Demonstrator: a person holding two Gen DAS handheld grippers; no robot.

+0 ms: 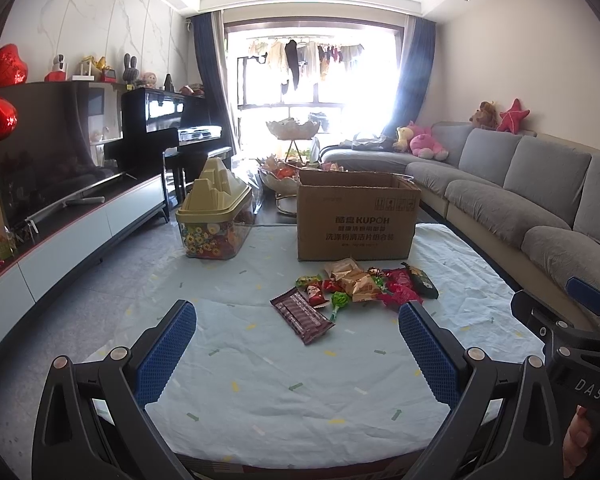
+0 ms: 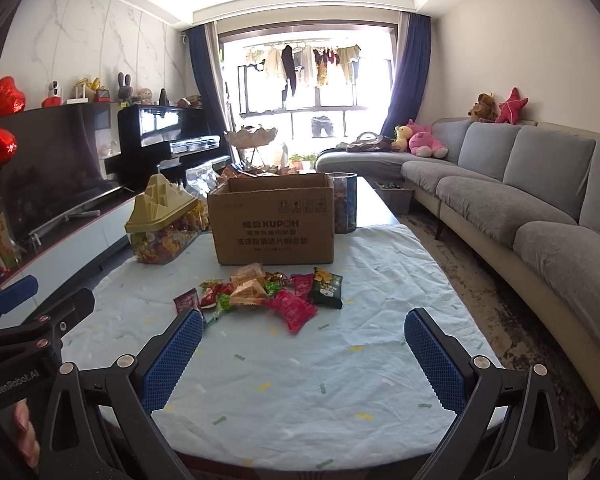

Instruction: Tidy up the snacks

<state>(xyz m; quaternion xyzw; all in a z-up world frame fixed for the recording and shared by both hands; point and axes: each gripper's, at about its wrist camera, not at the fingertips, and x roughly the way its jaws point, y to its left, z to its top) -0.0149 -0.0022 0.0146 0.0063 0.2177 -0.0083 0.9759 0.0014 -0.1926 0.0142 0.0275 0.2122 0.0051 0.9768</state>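
A pile of wrapped snacks (image 1: 360,286) (image 2: 260,292) lies mid-table on a pale blue cloth (image 1: 260,380) (image 2: 320,380). In it are a brown chocolate bar packet (image 1: 302,316), a pink packet (image 2: 294,310), a dark green packet (image 1: 422,280) (image 2: 327,288) and a green candy (image 1: 339,300). Behind the pile stands an open cardboard box (image 1: 356,220) (image 2: 274,222). My left gripper (image 1: 298,340) is open, short of the pile, nothing between its fingers. My right gripper (image 2: 304,344) is open too, just in front of the pink packet.
A clear candy jar with a beige mountain-shaped lid (image 1: 214,216) (image 2: 162,224) stands left of the box. A cylindrical snack jar (image 2: 344,206) stands right of it. A grey sofa (image 2: 520,208) runs along the right; a TV cabinet (image 1: 80,240) along the left.
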